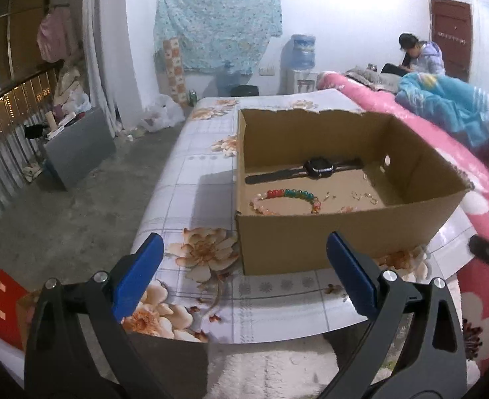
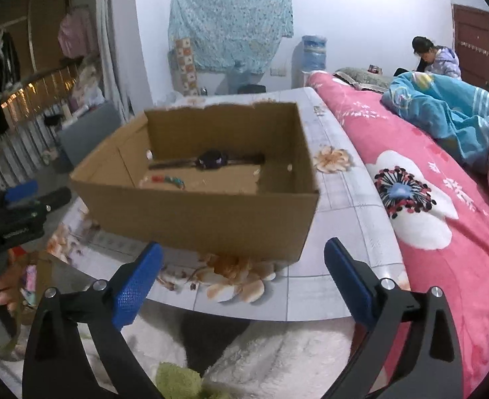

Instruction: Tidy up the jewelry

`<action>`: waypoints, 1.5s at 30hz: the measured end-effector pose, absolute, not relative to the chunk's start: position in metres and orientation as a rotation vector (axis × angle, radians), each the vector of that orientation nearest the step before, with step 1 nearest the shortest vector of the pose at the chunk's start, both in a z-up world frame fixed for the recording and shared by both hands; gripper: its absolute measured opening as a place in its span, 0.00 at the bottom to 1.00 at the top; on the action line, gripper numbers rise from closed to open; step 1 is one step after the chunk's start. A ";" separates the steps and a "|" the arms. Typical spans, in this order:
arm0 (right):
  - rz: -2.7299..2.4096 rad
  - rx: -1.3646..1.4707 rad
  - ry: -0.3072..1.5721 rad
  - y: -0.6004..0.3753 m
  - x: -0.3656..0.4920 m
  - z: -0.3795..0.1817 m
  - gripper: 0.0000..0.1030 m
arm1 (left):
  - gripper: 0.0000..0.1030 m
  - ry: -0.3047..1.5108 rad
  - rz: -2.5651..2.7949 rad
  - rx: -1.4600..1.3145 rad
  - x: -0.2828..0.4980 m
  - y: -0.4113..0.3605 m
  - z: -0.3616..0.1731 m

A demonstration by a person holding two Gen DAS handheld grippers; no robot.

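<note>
An open cardboard box (image 1: 337, 239) stands on a floral-cloth table (image 1: 194, 166). Inside lie a black wristwatch (image 1: 317, 168), a bead bracelet (image 1: 287, 198) of red, green and orange beads, and small gold pieces (image 1: 364, 196). My left gripper (image 1: 244, 256) is open and empty, held back from the box's near wall. In the right wrist view the box (image 2: 194, 212), the watch (image 2: 211, 160) and the bracelet (image 2: 171, 181) show too. My right gripper (image 2: 242, 266) is open and empty, just short of the box. The left gripper's body (image 2: 18, 209) shows at the left edge.
A bed with a pink floral quilt (image 2: 427, 199) and a blue blanket (image 2: 450, 113) runs along the table's right side. A person (image 2: 437, 56) sits at the far end. A white fluffy rug (image 1: 277, 365) lies below the table's near edge. A red bag (image 1: 8, 309) stands at the left.
</note>
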State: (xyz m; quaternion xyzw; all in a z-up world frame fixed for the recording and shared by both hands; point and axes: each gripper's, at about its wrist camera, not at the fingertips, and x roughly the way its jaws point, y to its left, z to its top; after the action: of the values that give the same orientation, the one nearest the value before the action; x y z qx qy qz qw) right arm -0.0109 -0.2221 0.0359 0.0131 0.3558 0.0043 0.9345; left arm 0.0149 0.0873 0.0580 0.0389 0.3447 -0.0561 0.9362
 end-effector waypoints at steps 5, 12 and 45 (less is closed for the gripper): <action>-0.031 0.019 0.742 -0.217 0.004 0.037 0.93 | 0.92 0.775 -0.167 0.080 0.021 0.070 0.056; -0.045 0.085 0.835 -0.213 0.027 0.028 0.94 | 0.92 0.910 -0.144 0.052 0.036 0.053 0.038; -0.060 0.103 0.918 -0.213 0.047 0.011 0.94 | 0.92 1.051 -0.100 0.011 0.054 0.042 0.020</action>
State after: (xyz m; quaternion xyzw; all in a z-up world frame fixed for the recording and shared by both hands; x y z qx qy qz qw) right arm 0.0474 -0.2130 0.0107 0.0499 0.4430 -0.0288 0.8947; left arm 0.0539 0.0421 0.0201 0.0053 0.5012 -0.0476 0.8640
